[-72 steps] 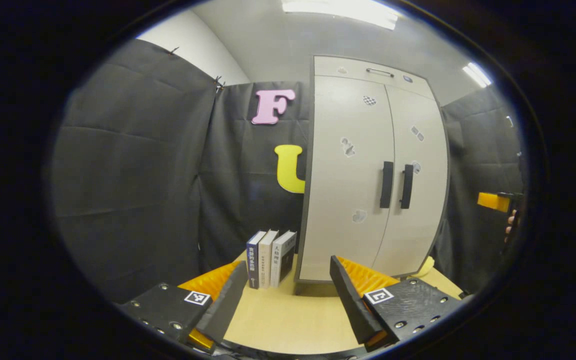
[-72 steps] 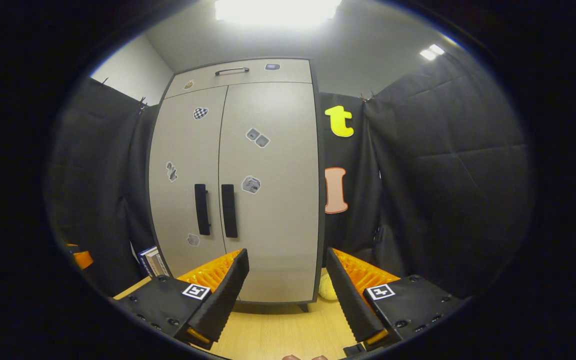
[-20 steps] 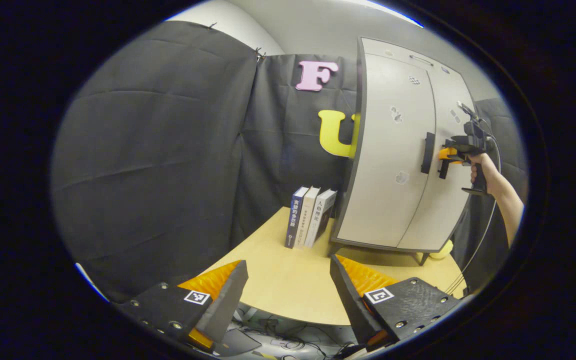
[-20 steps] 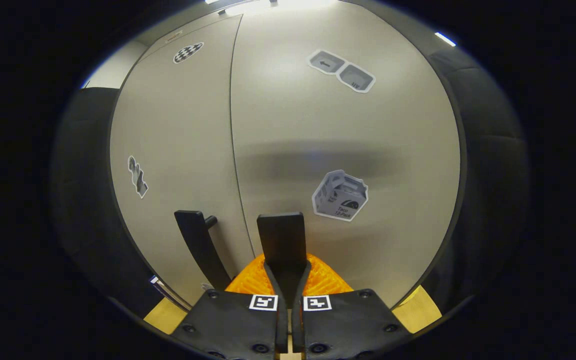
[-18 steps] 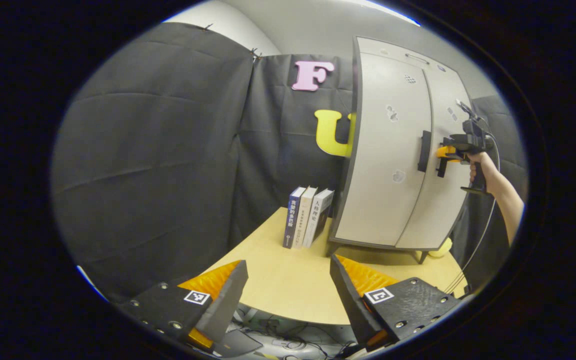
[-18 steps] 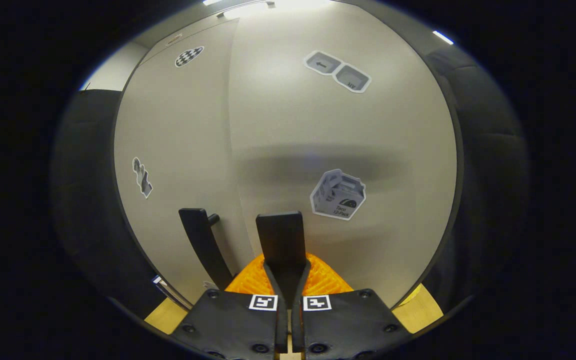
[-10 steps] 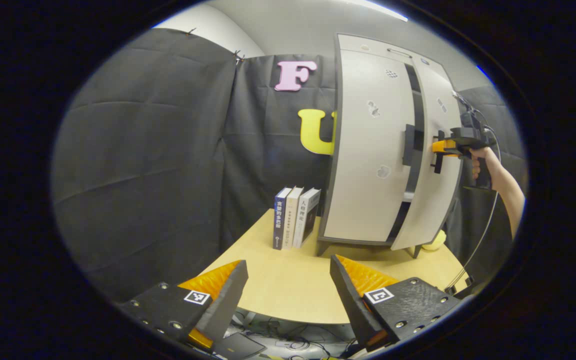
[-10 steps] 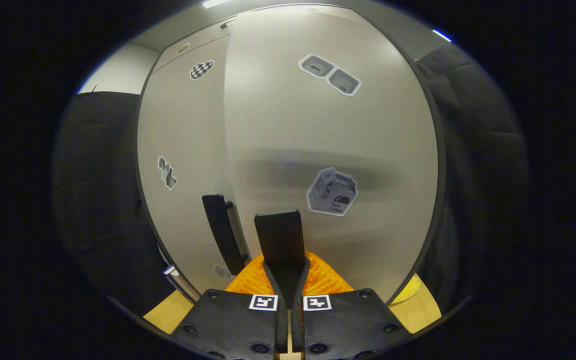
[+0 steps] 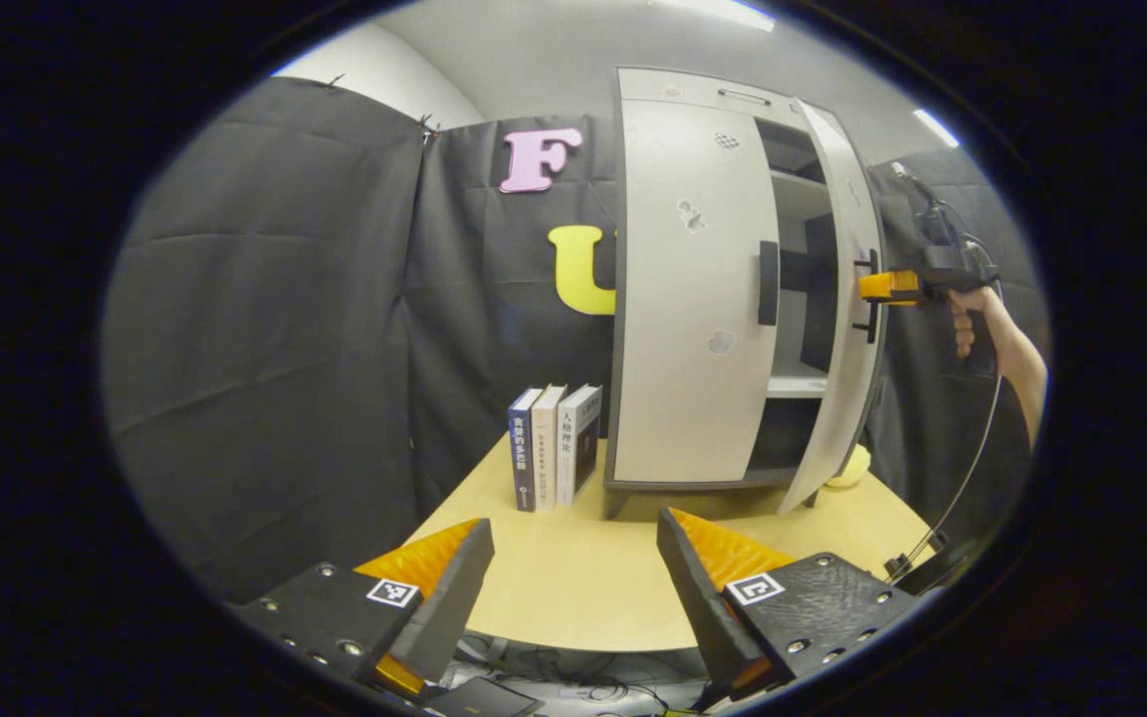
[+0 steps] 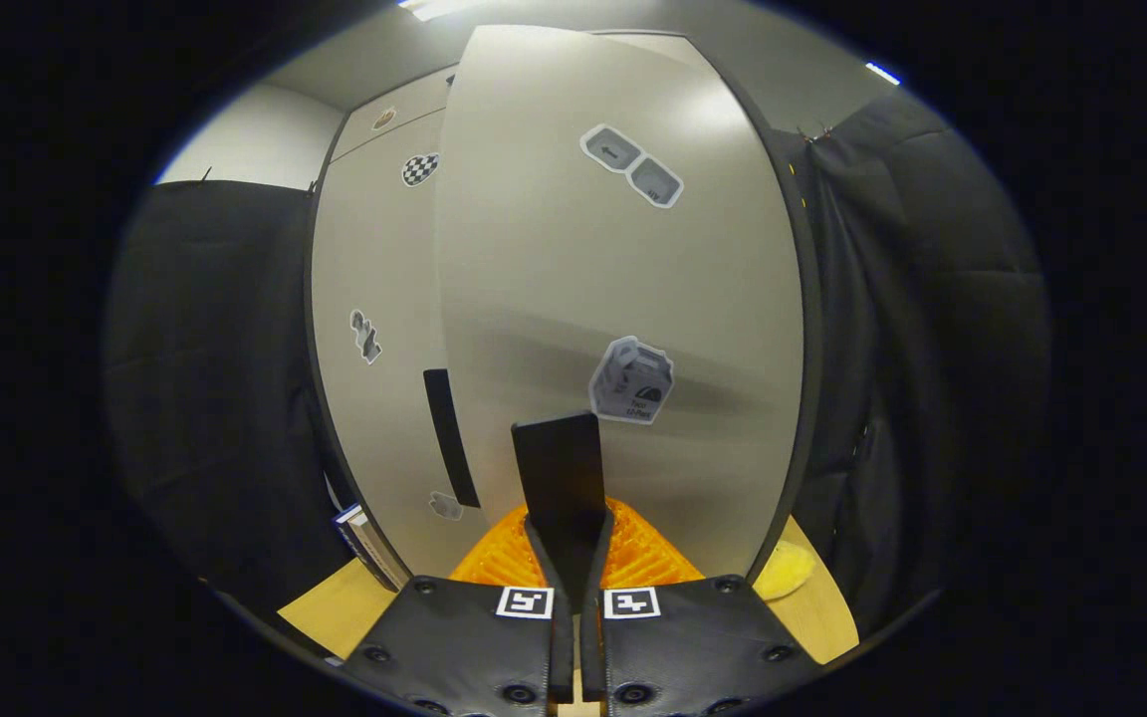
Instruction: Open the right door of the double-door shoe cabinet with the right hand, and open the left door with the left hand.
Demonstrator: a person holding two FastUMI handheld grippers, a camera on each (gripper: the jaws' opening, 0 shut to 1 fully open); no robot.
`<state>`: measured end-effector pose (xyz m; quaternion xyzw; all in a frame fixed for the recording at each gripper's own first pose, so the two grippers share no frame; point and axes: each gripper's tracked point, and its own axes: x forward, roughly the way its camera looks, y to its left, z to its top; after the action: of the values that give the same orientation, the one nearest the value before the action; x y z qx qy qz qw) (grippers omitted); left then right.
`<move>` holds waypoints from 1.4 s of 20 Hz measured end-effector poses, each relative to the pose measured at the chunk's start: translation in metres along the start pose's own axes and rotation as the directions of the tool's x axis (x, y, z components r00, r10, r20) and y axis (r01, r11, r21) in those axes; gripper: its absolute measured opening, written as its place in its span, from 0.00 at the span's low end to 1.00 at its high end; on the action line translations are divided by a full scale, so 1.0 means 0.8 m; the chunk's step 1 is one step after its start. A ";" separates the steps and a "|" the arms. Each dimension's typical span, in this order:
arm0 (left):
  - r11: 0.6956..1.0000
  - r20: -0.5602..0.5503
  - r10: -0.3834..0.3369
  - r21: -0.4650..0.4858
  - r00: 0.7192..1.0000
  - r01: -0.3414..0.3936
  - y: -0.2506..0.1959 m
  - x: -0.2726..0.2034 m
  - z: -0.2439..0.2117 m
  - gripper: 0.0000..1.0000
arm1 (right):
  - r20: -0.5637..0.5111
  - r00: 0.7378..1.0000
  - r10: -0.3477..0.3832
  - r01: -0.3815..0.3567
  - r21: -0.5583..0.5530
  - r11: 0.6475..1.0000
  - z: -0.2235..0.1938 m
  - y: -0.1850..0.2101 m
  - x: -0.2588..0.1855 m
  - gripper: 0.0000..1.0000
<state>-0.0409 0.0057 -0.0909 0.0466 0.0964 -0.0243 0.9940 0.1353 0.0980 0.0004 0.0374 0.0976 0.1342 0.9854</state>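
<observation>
The right gripper (image 10: 570, 558) clamped the stiff black bar handle (image 10: 560, 478) of the light grey right door (image 10: 623, 279); the left gripper (image 9: 573, 588) gaped empty.

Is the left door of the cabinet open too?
No, the left door sits flush and shut, while the right door is swung out.

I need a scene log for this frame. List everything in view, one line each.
Shoe cabinet: one, light grey, on the table at the back.
Right door: one, grey with stickers, swung partly open.
Right door handle: one, black, clamped between the right gripper's fingers.
Left door: one, grey, closed.
Left door handle: one, black, untouched.
Books: three, upright, left of the cabinet.
Yellow object: one, beside the cabinet's right foot.
Table: one, light wood.
Left gripper: open, low over the table's near edge.
Right gripper: shut on the handle.
Hand: one, holding the right gripper.
</observation>
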 end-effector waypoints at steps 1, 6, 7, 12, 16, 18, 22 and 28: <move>1.000 0.003 -0.004 0.005 1.000 0.004 -0.002 0.002 0.000 0.95 | 0.006 1.000 -0.003 0.003 0.002 1.000 -0.001 -0.004 -0.005 0.05; 1.000 0.003 -0.025 -0.010 1.000 0.025 -0.018 0.016 0.003 0.95 | 0.013 1.000 0.000 0.000 -0.004 1.000 -0.005 -0.020 -0.029 0.05; 0.999 0.006 -0.035 -0.007 0.999 0.035 -0.023 0.018 0.006 0.95 | 0.015 1.000 -0.006 0.006 -0.001 1.000 -0.006 -0.024 -0.032 0.05; 0.996 0.017 -0.088 0.027 0.996 0.087 -0.047 0.031 0.012 0.95 | 0.026 1.000 -0.018 0.017 0.030 0.999 -0.007 -0.045 -0.053 0.07; 0.989 0.003 -0.143 0.039 0.990 0.142 -0.072 0.042 0.009 0.96 | 0.030 0.999 -0.040 0.039 0.048 0.998 -0.011 -0.064 -0.067 0.04; 0.986 -0.005 -0.161 0.034 0.987 0.161 -0.075 0.045 0.002 0.95 | 0.033 0.998 -0.051 0.049 0.058 0.997 -0.010 -0.071 -0.071 0.04; 0.982 -0.029 -0.187 0.019 0.982 0.188 -0.094 0.054 -0.007 0.96 | 0.048 0.996 -0.069 0.062 0.139 0.988 -0.011 -0.104 -0.088 0.04; 0.982 -0.035 -0.186 0.010 0.982 0.186 -0.097 0.058 -0.016 0.95 | 0.056 0.982 -0.180 0.167 0.183 0.969 -0.011 -0.164 -0.103 0.03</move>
<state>-0.0023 -0.0719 -0.1190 0.0446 0.1168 -0.1169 0.9852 0.0897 -0.0500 -0.0060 0.1212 0.0764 0.0367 0.9890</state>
